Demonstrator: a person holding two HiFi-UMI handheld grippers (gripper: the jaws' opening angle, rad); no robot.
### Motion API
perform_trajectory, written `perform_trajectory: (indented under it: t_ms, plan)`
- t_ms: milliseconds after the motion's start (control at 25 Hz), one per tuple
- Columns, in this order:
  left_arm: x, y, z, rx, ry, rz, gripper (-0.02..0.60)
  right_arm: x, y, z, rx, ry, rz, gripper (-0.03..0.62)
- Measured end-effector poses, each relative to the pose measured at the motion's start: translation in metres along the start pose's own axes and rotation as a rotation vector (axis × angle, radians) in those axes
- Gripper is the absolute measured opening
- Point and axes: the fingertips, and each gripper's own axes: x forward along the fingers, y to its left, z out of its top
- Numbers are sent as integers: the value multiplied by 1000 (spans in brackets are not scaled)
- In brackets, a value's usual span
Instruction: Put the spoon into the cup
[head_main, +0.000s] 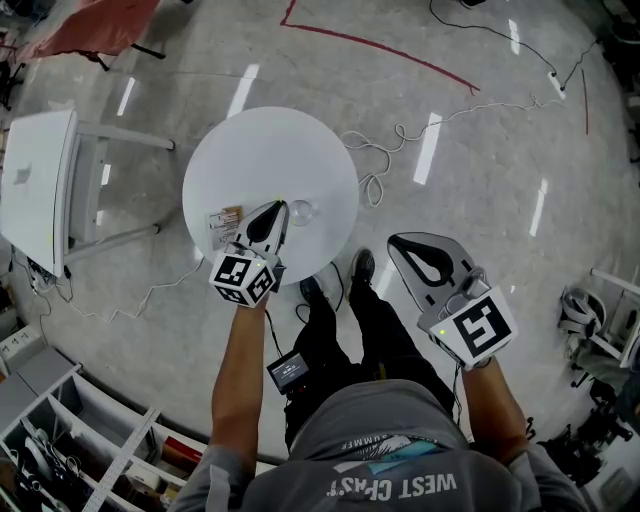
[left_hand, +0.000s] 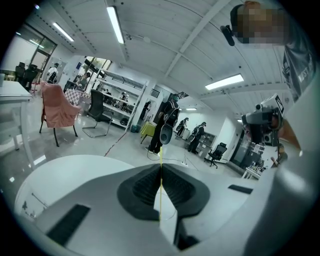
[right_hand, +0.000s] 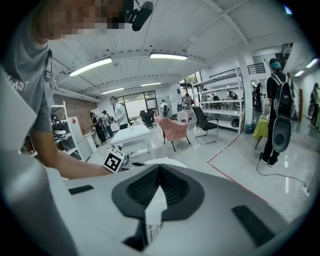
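Head view: spoon (left_hand: 160, 190) gripped; not yet placed in cup (head_main: 303, 211).
Left gripper (head_main: 278, 207) jaws are closed on a thin yellow strip, judged to be the spoon, just beside the cup; right gripper (head_main: 396, 241) jaws are closed on nothing; insertion remains.

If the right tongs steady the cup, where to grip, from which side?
Side wall, from the person's right, likely: the cup looks upright on the table, its mouth should stay free, and the left tongs, shut on the thin yellow spoon, crowd its left.
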Motion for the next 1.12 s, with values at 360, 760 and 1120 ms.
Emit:
perform_trajectory:
  t_ms: [360,760,1120]
  plan:
    - [-7,-6,-1,10,19,-24,6,-2,8,2,-3,2,-6,2]
    - [-11,-11,-5,11,64,-56,52,-10,16,2,8,35,-30,2]
    - [-12,-8,-8,-15,69,-75,97,-11,23,12,-24,-24,-30,2]
